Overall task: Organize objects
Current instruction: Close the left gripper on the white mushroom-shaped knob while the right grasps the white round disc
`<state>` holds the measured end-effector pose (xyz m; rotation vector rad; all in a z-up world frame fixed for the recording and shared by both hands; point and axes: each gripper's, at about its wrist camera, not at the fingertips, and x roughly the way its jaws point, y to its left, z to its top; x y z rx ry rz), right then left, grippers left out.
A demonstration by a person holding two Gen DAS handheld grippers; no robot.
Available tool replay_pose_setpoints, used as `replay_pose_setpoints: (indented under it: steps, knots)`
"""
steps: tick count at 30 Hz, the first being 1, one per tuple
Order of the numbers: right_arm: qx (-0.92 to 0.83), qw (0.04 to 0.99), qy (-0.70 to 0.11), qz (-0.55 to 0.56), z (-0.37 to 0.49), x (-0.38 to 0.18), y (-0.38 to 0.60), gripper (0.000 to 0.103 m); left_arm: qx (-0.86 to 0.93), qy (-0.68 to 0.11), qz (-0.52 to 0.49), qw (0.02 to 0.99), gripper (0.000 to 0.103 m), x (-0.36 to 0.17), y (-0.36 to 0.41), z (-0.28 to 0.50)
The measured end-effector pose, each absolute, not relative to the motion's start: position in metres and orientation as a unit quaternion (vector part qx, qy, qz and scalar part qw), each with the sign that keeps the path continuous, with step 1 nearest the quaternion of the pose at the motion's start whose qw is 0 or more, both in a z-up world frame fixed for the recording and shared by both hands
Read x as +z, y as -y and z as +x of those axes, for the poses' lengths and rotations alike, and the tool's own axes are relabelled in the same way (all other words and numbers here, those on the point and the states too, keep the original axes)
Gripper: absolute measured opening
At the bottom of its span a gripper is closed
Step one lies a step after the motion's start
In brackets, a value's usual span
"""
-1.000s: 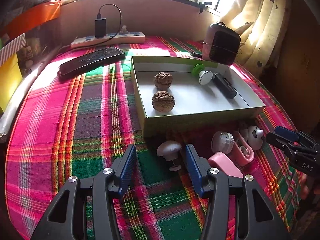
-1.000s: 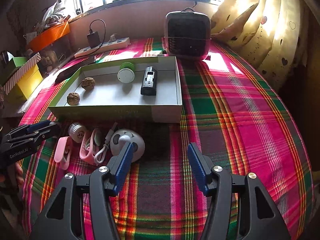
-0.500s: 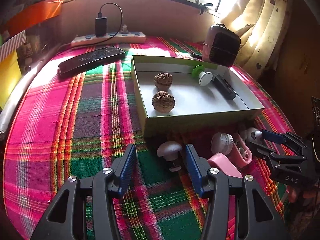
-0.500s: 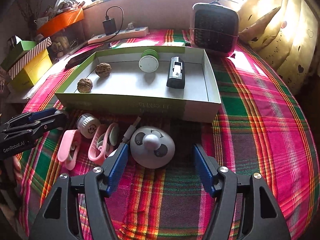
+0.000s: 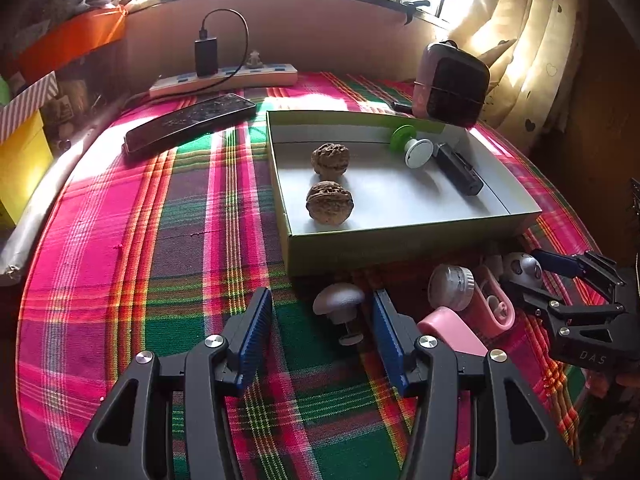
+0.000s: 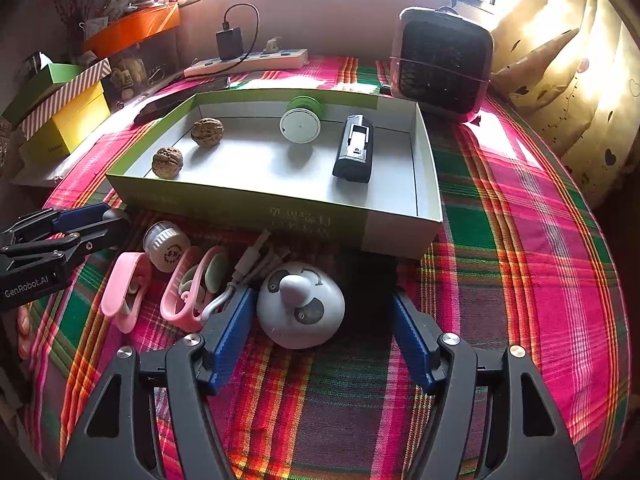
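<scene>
A grey mushroom-shaped knob (image 5: 338, 300) lies on the plaid cloth between the pads of my open left gripper (image 5: 322, 312), untouched. My right gripper (image 6: 322, 308) stands open around a white panda-faced dome (image 6: 300, 304), with a clear gap on the dome's right side. Behind both sits a shallow green box (image 6: 240, 204) holding two walnuts (image 6: 167, 162), a green-and-white round piece (image 6: 300, 122) and a black device (image 6: 354, 154). A small white jar (image 6: 166, 246), two pink clips (image 6: 126, 296) and a white cable (image 6: 248, 264) lie between the grippers.
A phone (image 5: 190, 122) and a power strip (image 5: 224, 80) with a charger lie at the far left. A pink heater (image 6: 442, 68) stands behind the box's right corner. Stacked yellow and striped boxes (image 6: 68, 120) sit off the table's left edge. Curtains hang at the right.
My right gripper has come forward and down so that the panda dome lies between its fingers, and its jaws stand wider. The left gripper and the knob have not moved.
</scene>
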<state>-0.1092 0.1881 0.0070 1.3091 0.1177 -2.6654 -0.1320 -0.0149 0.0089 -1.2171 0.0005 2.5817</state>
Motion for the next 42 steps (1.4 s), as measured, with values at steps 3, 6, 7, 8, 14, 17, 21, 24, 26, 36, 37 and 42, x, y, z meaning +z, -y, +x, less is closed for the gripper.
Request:
replay_pose_setpoints:
  steps: [3,6,7,8,14,17,21,24,26,36,37,42]
  knots:
    - [-0.894,0.087,-0.039,0.437,-0.1085,0.0077,-0.1878,0.062,0.896,-0.013,-0.422,0.137,0.049,0.0089,0.0110,-0.1315]
    - [-0.895,0.091,-0.039,0.434,-0.1074,0.0087,-0.1879,0.052,0.897,-0.015,-0.422,0.131,0.046,0.0092,0.0103,-0.1315]
    - [-0.895,0.090,-0.038,0.434,-0.1074,0.0087,-0.1887,0.051,0.897,-0.015,-0.422,0.129,0.045,0.0093,0.0109,-0.1315]
    - [-0.896,0.090,-0.037,0.434,-0.1074,0.0088,-0.1893,0.050,0.898,-0.014,-0.422,0.126,0.043,0.0093,0.0112,-0.1314]
    - [-0.896,0.090,-0.031,0.433,-0.1073,0.0096,-0.1928,0.042,0.898,-0.010,-0.421,0.124,0.032,0.0097,0.0122,-0.1303]
    - [-0.896,0.089,-0.032,0.433,-0.1072,0.0094,-0.1932,0.042,0.898,-0.009,-0.421,0.125,0.026,0.0095,0.0122,-0.1300]
    - [-0.896,0.089,-0.032,0.433,-0.1071,0.0093,-0.1931,0.042,0.897,-0.008,-0.422,0.130,0.021,0.0093,0.0111,-0.1295]
    - [-0.896,0.089,-0.032,0.433,-0.1071,0.0093,-0.1932,0.042,0.897,-0.007,-0.422,0.131,0.021,0.0092,0.0113,-0.1296]
    - [-0.897,0.088,-0.033,0.433,-0.1070,0.0093,-0.1933,0.042,0.897,-0.007,-0.422,0.130,0.021,0.0093,0.0112,-0.1297]
    - [-0.897,0.088,-0.033,0.433,-0.1070,0.0094,-0.1932,0.042,0.897,-0.007,-0.422,0.131,0.021,0.0096,0.0119,-0.1299]
    - [-0.897,0.088,-0.033,0.433,-0.1069,0.0094,-0.1932,0.042,0.897,-0.007,-0.422,0.131,0.021,0.0096,0.0119,-0.1299]
    - [-0.897,0.088,-0.033,0.433,-0.1070,0.0094,-0.1935,0.042,0.897,-0.008,-0.421,0.130,0.021,0.0097,0.0122,-0.1299]
